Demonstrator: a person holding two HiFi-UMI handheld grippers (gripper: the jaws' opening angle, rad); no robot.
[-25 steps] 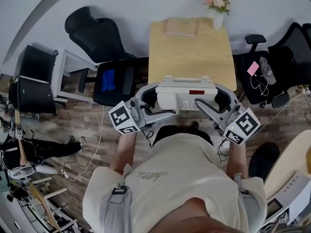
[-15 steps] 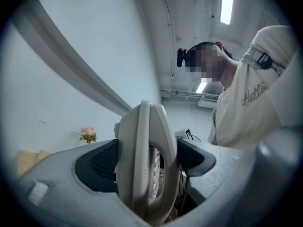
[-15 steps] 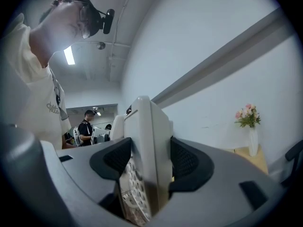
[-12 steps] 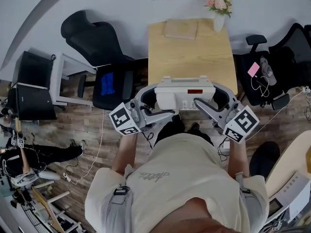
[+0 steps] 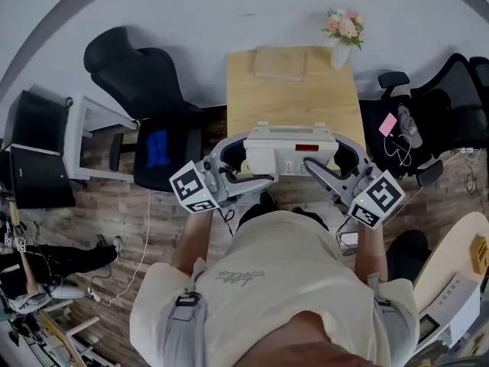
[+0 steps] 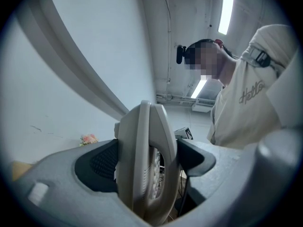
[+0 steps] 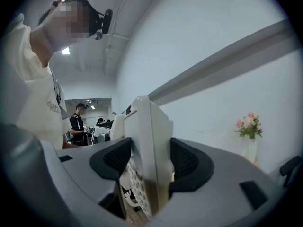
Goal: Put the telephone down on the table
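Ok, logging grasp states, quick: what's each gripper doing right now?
Left gripper: closed on the telephone, left end.
Right gripper: closed on the telephone, right end.

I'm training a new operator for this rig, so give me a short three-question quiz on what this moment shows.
1. True or false: only the left gripper is shut on the telephone; the right gripper is open.
2. Multiple choice: what stands at the far right corner of the table? A a vase of flowers, B a lamp, C a mug.
3. Fill in: the item on the black chair left of the table is ___.
Key: 1 false, both are shut on it; 2 A; 3 blue.
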